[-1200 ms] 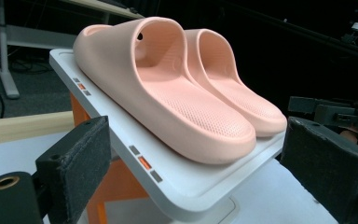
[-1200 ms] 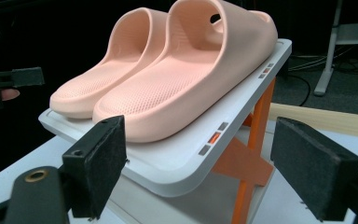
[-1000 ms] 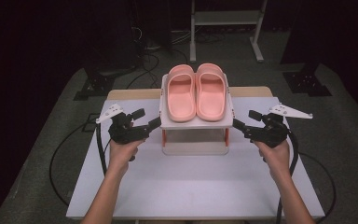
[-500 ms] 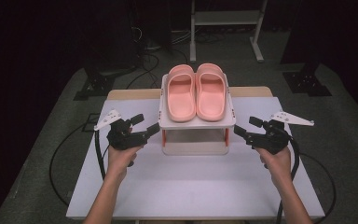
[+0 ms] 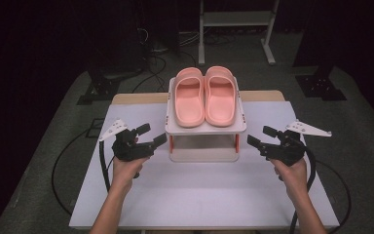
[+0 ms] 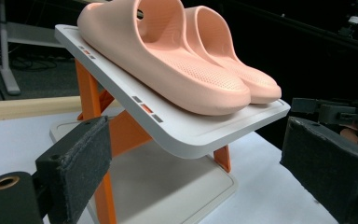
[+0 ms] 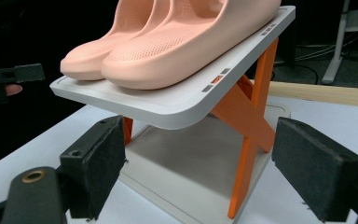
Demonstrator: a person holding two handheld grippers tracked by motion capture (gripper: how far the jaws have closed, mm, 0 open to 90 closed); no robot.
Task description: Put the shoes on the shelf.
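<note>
Left fingers: your left gripper [image 5: 152, 136] has its fingers [image 6: 81, 161] spread wide with nothing between them; in the high view it sits left of centre, just beside the rack's left edge and not touching it.
Right fingers: your right gripper [image 5: 263, 137] is spread just as wide and empty, its fingers [image 7: 95, 158] aimed at the rack from right of centre in the high view, also short of contact.
Rack: the two-tier rack [image 5: 205, 129] stands at the middle of the high view on the worktop [image 5: 199, 195], directly between your grippers. In both gripper views its white top shelf and orange legs sit right ahead of the jaws.
Slippers: the pink slippers [image 5: 205, 96] lie side by side on the top shelf, just above centre in the high view, touching or nearly touching each other, toes toward you.
Lower shelf: bare, as far as both gripper views show.
Done: as I judge it, only the approach; both grippers are lined up on the rack's two sides at about shelf level.
Left: everything that counts. No grip is made on rack or slippers, and nothing is lifted or shifted. You look set either to clamp the top shelf from both sides or to take a slipper each; I cannot tell which.
</note>
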